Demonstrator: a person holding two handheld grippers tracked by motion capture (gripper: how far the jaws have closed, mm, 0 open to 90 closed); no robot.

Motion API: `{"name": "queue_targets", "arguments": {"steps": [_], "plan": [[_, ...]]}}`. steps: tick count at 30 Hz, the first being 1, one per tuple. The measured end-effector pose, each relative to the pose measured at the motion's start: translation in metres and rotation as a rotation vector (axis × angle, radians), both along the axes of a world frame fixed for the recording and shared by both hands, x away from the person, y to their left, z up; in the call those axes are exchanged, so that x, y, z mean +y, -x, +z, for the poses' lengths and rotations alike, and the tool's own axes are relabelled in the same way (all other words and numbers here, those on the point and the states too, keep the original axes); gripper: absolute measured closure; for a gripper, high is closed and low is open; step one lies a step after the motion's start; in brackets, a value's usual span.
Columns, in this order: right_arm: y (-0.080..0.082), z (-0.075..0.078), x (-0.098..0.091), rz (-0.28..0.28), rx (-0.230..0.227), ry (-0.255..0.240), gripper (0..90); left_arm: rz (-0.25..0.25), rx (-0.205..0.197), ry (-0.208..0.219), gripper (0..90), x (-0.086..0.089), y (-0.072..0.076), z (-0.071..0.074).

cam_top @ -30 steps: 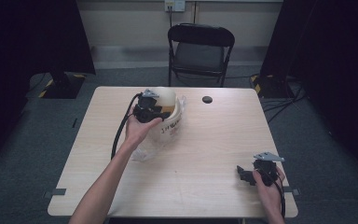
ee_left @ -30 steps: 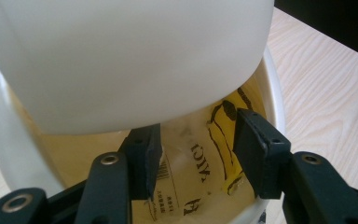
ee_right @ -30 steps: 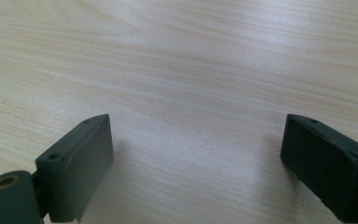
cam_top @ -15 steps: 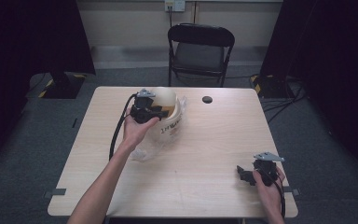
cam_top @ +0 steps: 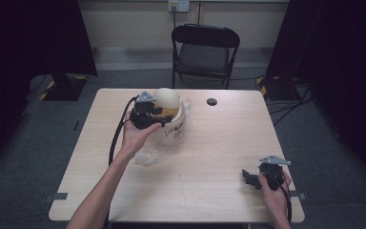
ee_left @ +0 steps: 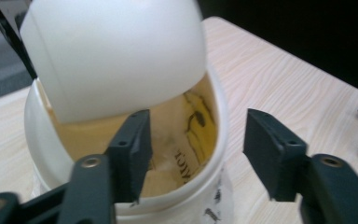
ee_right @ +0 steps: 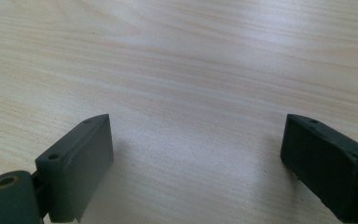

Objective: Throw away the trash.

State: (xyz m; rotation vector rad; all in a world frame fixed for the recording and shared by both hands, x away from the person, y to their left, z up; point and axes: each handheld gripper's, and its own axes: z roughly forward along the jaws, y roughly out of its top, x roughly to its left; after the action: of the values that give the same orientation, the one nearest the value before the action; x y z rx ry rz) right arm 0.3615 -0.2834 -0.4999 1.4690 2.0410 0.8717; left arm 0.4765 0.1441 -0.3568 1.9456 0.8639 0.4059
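1. The pale wooden table (cam_top: 205, 191) takes up the middle of the room, with a black folding chair (cam_top: 205, 50) pushed up at its far side
2. A white tub (cam_top: 174, 129) with dark lettering on its wall stands on the table's far left part; from the left gripper view its inside looks yellowish, with printed markings
3. A smooth white dome-shaped lid (cam_top: 166, 98) sits tilted in the mouth of the tub, its lower edge down inside the rim
4. Crumpled clear plastic (cam_top: 147, 156) lies on the table just in front of the tub
5. The left gripper (cam_top: 147, 113) is held right at the tub's near side; its jaws have just been opening and stand apart, one inside the rim and one outside, so the tub's wall is between them without being pinched
6. The right gripper (cam_top: 256, 179) rests low at the table's near right corner, well apart from the tub, jaws spread wide over bare wood
7. A small black disc (cam_top: 212, 101) lies near the far edge, right of the tub
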Motion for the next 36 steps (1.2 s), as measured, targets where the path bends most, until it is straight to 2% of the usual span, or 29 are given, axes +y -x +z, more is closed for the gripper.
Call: {"name": "queue_targets", "arguments": {"steps": [3, 6, 7, 8, 9, 12, 17, 18, 19, 22, 27, 29, 32, 36], "plan": [[0.0, 0.0, 0.0, 0.0, 0.0, 0.0, 8.6, -0.002, -0.016, 0.001, 37.0, 0.001, 0.007, 0.0], [0.0, 0.0, 0.0, 0.0, 0.0, 0.0, 8.6, -0.002, -0.014, 0.003, 32.7, 0.004, 0.009, 0.0], [0.0, 0.0, 0.0, 0.0, 0.0, 0.0, 8.6, 0.005, 0.007, 0.024, 32.0, 0.006, 0.011, 0.0], [0.0, 0.0, 0.0, 0.0, 0.0, 0.0, 8.6, 0.005, 0.007, 0.024, 29.7, 0.006, 0.011, 0.0], [0.0, 0.0, 0.0, 0.0, 0.0, 0.0, 8.6, 0.008, 0.026, 0.024, 29.7, 0.008, 0.013, 0.001], [0.0, 0.0, 0.0, 0.0, 0.0, 0.0, 8.6, 0.028, -0.014, -0.006, 24.3, 0.01, 0.025, 0.002], [0.0, 0.0, 0.0, 0.0, 0.0, 0.0, 8.6, 0.006, 0.005, 0.012, 17.9, 0.018, 0.035, -0.004], [0.0, 0.0, 0.0, 0.0, 0.0, 0.0, 8.6, 0.006, 0.005, 0.012, 17.8, 0.018, 0.035, -0.004], [0.0, 0.0, 0.0, 0.0, 0.0, 0.0, 8.6, -0.003, 0.013, 0.033, 17.8, 0.022, 0.041, -0.005], [0.0, 0.0, 0.0, 0.0, 0.0, 0.0, 8.6, -0.013, -0.003, 0.03, 16.4, 0.026, 0.049, -0.007], [0.0, 0.0, 0.0, 0.0, 0.0, 0.0, 8.6, -0.014, 0.005, 0.017, 16.1, 0.035, 0.057, -0.013], [0.0, 0.0, 0.0, 0.0, 0.0, 0.0, 8.6, -0.01, 0.005, 0.015, 16.1, 0.04, 0.061, -0.015], [0.0, 0.0, 0.0, 0.0, 0.0, 0.0, 8.6, 0.012, 0.014, 0.034, 16.1, 0.055, 0.065, -0.021], [0.0, 0.0, 0.0, 0.0, 0.0, 0.0, 8.6, 0.032, 0.018, 0.021, 16.2, 0.067, 0.07, -0.026]]}}
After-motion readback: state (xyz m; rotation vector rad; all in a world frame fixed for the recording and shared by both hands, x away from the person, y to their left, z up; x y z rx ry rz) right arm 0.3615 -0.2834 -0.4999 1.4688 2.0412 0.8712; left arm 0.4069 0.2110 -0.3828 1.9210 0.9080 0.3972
